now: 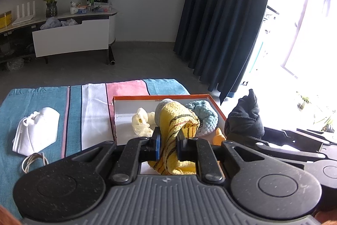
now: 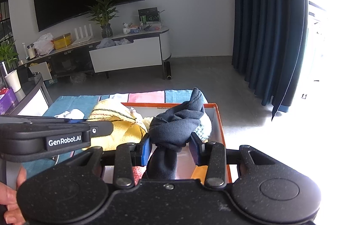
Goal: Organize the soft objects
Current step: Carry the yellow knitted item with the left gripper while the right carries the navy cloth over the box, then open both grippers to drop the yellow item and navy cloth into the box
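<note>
Yellow cloth (image 1: 177,130) sits clamped in the left gripper (image 1: 168,144) at lower centre; the right gripper (image 2: 170,148) pinches a dark sock (image 2: 179,125) above the orange box (image 2: 219,119).

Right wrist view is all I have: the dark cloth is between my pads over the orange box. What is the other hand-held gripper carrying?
Observer: The left hand-held gripper is shut on a yellow striped cloth, which hangs down between its pads.
Operator: Anything already in the box that I can't make out?
Observer: Yes. A pale crumpled glove lies on the white floor of the orange box, left of the yellow cloth, and a light blue knitted piece lies to its right.
Operator: Anything left outside on the mat?
Observer: A white face mask lies on the striped mat, well left of the box, with a coiled white cord just in front of it.
</note>
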{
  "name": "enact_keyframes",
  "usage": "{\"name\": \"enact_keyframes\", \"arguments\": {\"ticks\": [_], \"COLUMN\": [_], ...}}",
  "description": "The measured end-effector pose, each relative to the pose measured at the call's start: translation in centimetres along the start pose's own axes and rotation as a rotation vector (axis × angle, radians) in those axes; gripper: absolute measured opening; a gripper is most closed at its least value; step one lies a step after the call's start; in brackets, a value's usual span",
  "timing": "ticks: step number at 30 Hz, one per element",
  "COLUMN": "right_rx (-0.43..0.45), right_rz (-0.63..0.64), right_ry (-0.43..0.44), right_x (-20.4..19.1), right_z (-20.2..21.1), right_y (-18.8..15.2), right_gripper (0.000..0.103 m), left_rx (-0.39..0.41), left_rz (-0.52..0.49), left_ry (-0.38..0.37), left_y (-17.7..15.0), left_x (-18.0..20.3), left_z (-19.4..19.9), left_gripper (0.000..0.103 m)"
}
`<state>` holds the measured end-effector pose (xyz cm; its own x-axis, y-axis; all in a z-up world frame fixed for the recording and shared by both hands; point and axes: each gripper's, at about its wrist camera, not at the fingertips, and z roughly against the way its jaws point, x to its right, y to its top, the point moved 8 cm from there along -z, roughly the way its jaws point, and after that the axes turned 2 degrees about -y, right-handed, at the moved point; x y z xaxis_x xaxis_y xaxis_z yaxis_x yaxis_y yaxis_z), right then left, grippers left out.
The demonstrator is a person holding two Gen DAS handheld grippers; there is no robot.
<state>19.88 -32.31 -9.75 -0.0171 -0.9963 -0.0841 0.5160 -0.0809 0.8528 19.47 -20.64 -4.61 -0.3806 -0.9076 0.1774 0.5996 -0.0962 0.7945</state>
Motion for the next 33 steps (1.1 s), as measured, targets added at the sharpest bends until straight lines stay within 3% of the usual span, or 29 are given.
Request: {"name": "enact_keyframes", "arguments": {"ticks": [24, 26, 27, 31, 33], "right_rx": [-0.038, -0.037, -0.037, -0.03, -0.023], "right_rz": [-0.007, -0.007, -0.01, -0.023, -0.024], "right_ry": [-0.031, -0.039, -0.041, -0.051, -0.055], "right_x": [0.9, 1.1, 1.2, 1.4, 1.6], "right_z": [-3.5, -3.8, -3.9, -3.6, -3.4], "right_y": [0.2, 0.2, 0.1, 0.1, 0.2], "right_gripper": [0.051, 0.055, 0.062, 0.062, 0.062], "left_rx": [-0.029, -0.038, -0.046, -0.063, -0.06], "left_rz": [-0.005, -0.002, 0.0, 0.031, 0.035], "left_ry": [-0.018, -0.033, -0.048, -0.092, -0.101], "left_y": [1.3, 1.3, 1.3, 1.3, 1.3], "left_x": [0.0, 0.0, 0.1, 0.1, 0.2], "left_z": [-3.3, -3.8, -4.1, -4.8, -4.7], "left_gripper": [0.017, 0.021, 0.023, 0.048, 0.05]}}
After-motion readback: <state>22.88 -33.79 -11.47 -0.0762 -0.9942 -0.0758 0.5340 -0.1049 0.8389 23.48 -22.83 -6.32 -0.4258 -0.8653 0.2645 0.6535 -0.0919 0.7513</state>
